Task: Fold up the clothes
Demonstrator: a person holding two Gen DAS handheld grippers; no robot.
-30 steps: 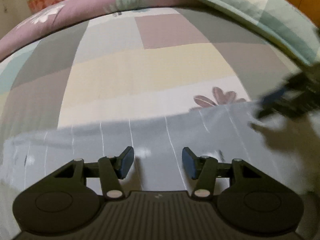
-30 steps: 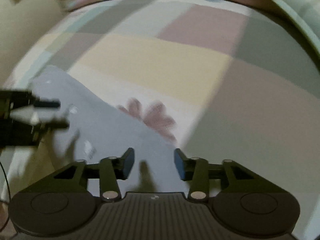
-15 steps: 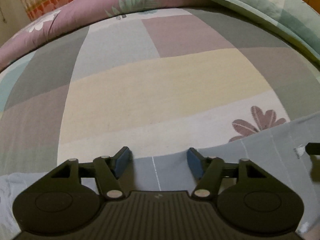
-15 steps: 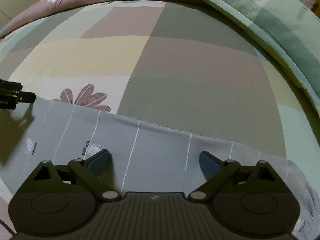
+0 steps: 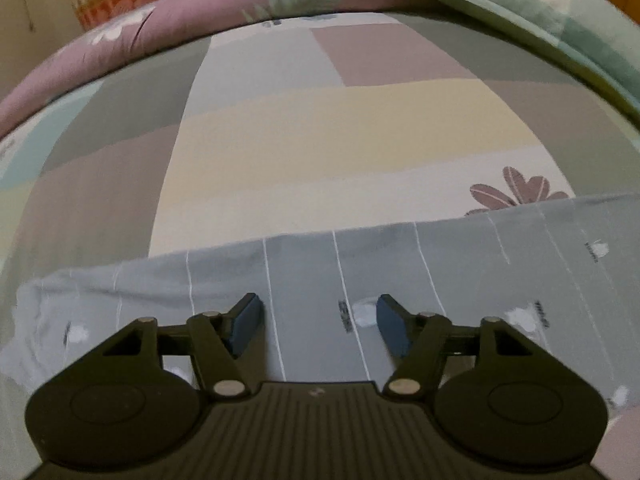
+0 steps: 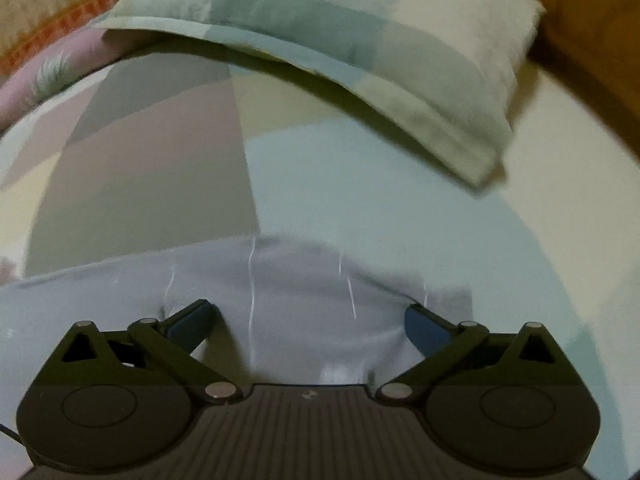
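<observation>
A bed [image 5: 340,140] covered in a patchwork sheet of cream, grey, mauve and pale green blocks filled both views. A pale green and cream checked pillow [image 6: 360,52] lay at its far right, and a long mauve quilt roll with leaf prints [image 5: 200,32] lay along the far edge.

Across the near part of the bed lay the grey cotton garment with thin white stripes and small white logos [image 5: 400,280], spread fairly flat, its far edge running left to right and its left end slightly rumpled (which kind of garment, the views did not settle).

Whether this flat spread came ahead of a fold or followed one could not be judged. Any fold would go best with both ends gripped level and the stripes kept parallel.

The left tool [image 5: 318,326] hung low over the garment's middle, pointing toward the quilt, its blue pads moderately apart and holding nothing. The right tool [image 6: 310,324] hung over the garment's right end, jaws spread wide, also empty.
</observation>
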